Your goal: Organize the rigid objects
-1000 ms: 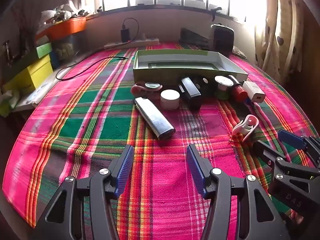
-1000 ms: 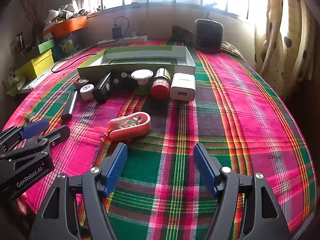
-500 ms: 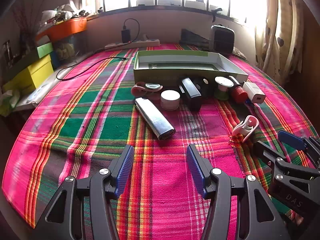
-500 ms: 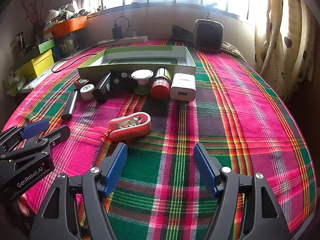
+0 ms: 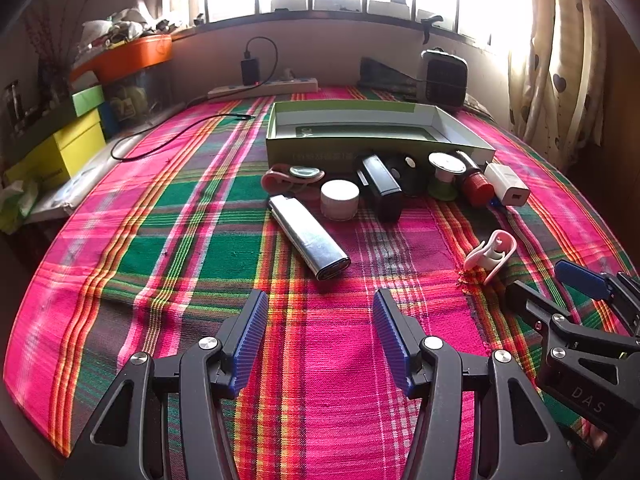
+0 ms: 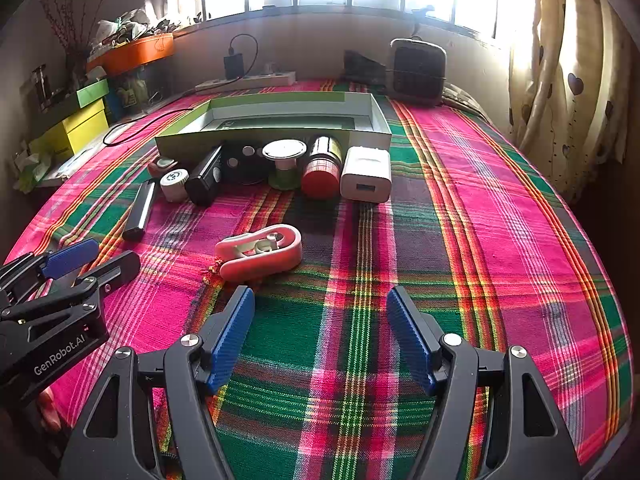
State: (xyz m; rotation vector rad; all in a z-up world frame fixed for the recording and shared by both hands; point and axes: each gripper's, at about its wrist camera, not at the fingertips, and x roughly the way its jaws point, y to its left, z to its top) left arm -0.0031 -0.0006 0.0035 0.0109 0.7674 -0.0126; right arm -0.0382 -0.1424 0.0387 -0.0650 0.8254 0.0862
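Note:
An open green cardboard box (image 5: 372, 152) (image 6: 264, 136) lies on the plaid cloth. Small items line its near wall: a pink clip (image 5: 292, 176), a white jar (image 5: 339, 199), a black case (image 5: 382, 188), a green-and-white spool (image 6: 285, 162), a red-capped bottle (image 6: 322, 168) and a white charger (image 6: 366, 176). A silver lighter (image 5: 308, 236) lies ahead of my left gripper (image 5: 318, 336), which is open and holds nothing. A pink-and-white cutter (image 6: 260, 252) rests just ahead and left of my right gripper (image 6: 320, 338), also open with nothing between its fingers.
A power strip with a plugged charger (image 5: 260, 84) and a black cable (image 5: 168, 136) lie at the back left. A black speaker (image 6: 418, 70) stands behind the box. Yellow and green boxes (image 5: 60, 152) stack at the left edge. Curtains (image 6: 560, 60) hang at right.

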